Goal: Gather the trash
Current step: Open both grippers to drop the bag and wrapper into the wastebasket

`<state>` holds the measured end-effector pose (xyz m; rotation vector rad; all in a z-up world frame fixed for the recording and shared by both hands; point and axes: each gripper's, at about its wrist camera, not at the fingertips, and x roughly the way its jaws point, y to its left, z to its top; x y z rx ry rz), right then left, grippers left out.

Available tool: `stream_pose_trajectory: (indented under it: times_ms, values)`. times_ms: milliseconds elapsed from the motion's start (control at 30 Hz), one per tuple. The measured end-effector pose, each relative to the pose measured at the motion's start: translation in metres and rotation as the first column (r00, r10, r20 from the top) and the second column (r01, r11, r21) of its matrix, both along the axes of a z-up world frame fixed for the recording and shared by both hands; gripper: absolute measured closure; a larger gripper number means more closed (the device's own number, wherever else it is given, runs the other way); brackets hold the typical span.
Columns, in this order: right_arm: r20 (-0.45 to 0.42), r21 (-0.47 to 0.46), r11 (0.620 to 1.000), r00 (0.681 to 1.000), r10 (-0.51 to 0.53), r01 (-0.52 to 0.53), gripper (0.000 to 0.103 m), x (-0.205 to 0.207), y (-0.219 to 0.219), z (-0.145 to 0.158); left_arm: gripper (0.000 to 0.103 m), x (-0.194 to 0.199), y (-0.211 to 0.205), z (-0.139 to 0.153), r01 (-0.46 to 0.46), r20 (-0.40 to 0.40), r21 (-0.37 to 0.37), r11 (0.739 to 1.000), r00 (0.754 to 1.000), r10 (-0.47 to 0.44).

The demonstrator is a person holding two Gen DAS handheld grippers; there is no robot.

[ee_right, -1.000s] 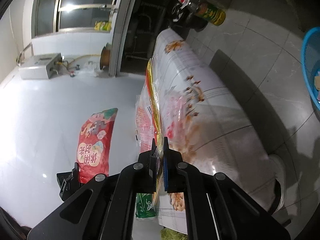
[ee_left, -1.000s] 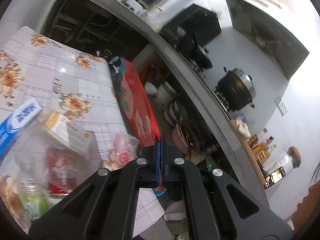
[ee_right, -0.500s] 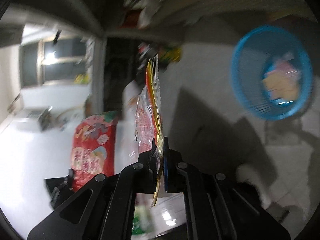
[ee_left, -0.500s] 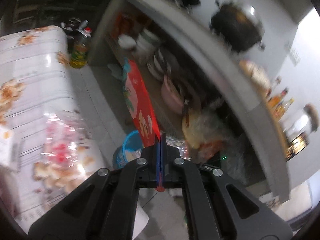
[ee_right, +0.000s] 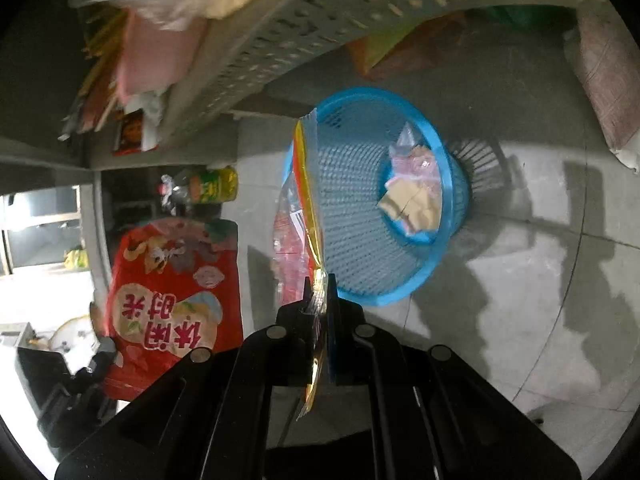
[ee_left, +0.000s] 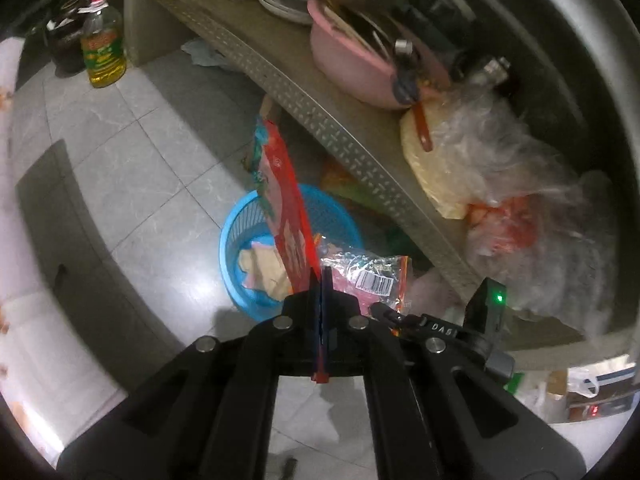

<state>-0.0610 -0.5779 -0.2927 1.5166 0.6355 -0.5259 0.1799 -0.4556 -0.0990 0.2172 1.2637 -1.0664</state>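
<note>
My left gripper (ee_left: pixel 320 276) is shut on a flat red snack bag (ee_left: pixel 286 204), seen edge-on above the blue mesh trash basket (ee_left: pixel 244 216) on the tiled floor. The bag's printed face shows in the right wrist view (ee_right: pixel 172 300). My right gripper (ee_right: pixel 318 284) is shut on a clear and gold wrapper (ee_right: pixel 304 208), held beside the basket's rim (ee_right: pixel 448 168). The wrapper also shows in the left wrist view (ee_left: pixel 372 276), just right of the red bag. Crumpled paper and plastic (ee_right: pixel 412 196) lie in the basket.
A grey perforated shelf (ee_left: pixel 320 116) runs just behind the basket, loaded with a pink basin (ee_left: pixel 352 68), plates and plastic bags (ee_left: pixel 520 200). An oil bottle (ee_left: pixel 102 52) stands on the floor at the far left. The tablecloth edge (ee_left: pixel 24 280) hangs at left.
Both grippers have swung away from the table and down toward the floor. The blue basket now lies right under the held bag and wrapper. Both grips are unchanged.
</note>
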Motion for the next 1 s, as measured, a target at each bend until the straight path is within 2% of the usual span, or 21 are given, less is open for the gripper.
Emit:
stream_pose_trajectory:
  times_ms: [67,100,133,167,233,300,333,533,700,933,1000]
  values:
    - [-0.049,0.0,1.0,0.999,-0.001,0.001,0.091,0.011,-0.008,-0.017,0.102,0.001,-0.022,-0.013,0.026,0.018,0.036,0.999,0.999,-0.026]
    - [-0.066,0.003,1.0,0.998,-0.004,0.004,0.086,0.014,-0.012,-0.026,0.095,0.002,-0.031,-0.023,0.026,0.042,0.066,0.997,0.999,-0.029]
    - [-0.093,-0.004,1.0,0.996,-0.01,0.01,0.066,0.017,-0.016,-0.036,0.083,0.003,-0.039,-0.027,0.019,0.057,0.085,0.996,0.998,-0.024]
    - [-0.123,-0.015,1.0,0.992,-0.019,0.018,0.05,0.017,-0.017,-0.043,0.077,0.005,-0.043,-0.033,0.006,0.078,0.108,0.994,0.997,-0.015]
    - [-0.162,-0.02,0.999,0.986,-0.031,0.028,0.049,0.015,-0.019,-0.053,0.074,0.009,-0.043,-0.04,-0.013,0.09,0.126,0.992,0.996,0.001]
    - [-0.153,0.001,0.999,0.988,-0.037,0.038,0.049,0.01,-0.018,-0.059,0.069,0.01,-0.038,-0.042,-0.024,0.074,0.126,0.992,0.997,0.015]
    - [-0.148,0.004,0.999,0.988,-0.04,0.041,0.048,0.009,-0.016,-0.061,0.064,0.011,-0.034,-0.04,-0.026,0.074,0.124,0.992,0.997,0.017]
    - [-0.142,-0.021,0.999,0.989,-0.033,0.03,0.047,-0.003,-0.008,-0.052,0.057,0.007,-0.011,-0.014,-0.023,0.141,0.096,0.995,0.99,0.01]
    - [-0.127,-0.085,0.996,0.992,0.007,-0.018,0.047,-0.007,0.007,-0.019,0.05,-0.003,0.016,0.024,-0.035,0.188,0.04,0.999,0.982,0.027]
    - [-0.078,-0.206,0.966,0.987,0.141,-0.154,0.032,0.014,0.038,0.043,0.034,-0.035,0.087,0.08,-0.044,0.265,-0.034,0.998,0.963,0.052]
    - [-0.065,-0.236,0.952,0.981,0.185,-0.195,0.032,0.022,0.047,0.062,0.03,-0.041,0.109,0.089,-0.062,0.277,-0.044,0.997,0.958,0.072]
